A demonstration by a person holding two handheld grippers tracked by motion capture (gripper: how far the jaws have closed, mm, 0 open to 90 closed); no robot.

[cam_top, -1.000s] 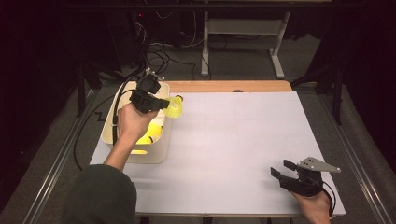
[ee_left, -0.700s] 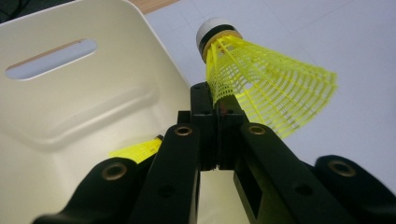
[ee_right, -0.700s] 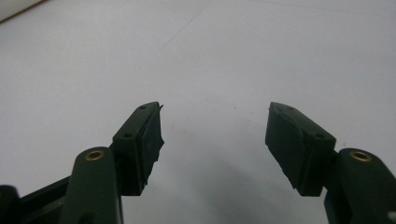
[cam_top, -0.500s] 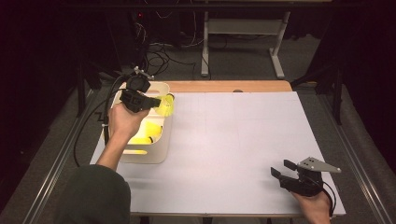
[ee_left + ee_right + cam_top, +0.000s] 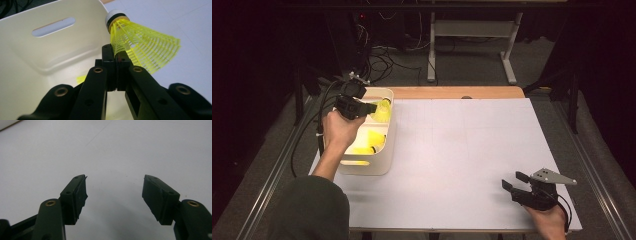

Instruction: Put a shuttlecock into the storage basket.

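Left tool carried shuttlecock over bin.

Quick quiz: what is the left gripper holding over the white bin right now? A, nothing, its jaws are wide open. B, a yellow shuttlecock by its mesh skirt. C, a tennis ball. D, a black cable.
B: the left gripper has its jaws pinched shut on the skirt of the yellow shuttlecock, above the white bin.

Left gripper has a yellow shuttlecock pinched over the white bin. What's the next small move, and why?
Probably lower it a little and open the jaws. The left gripper is shut on the yellow shuttlecock by its mesh skirt, above the white bin, where other shuttlecocks already lie. The right gripper rests open on the table, far off.
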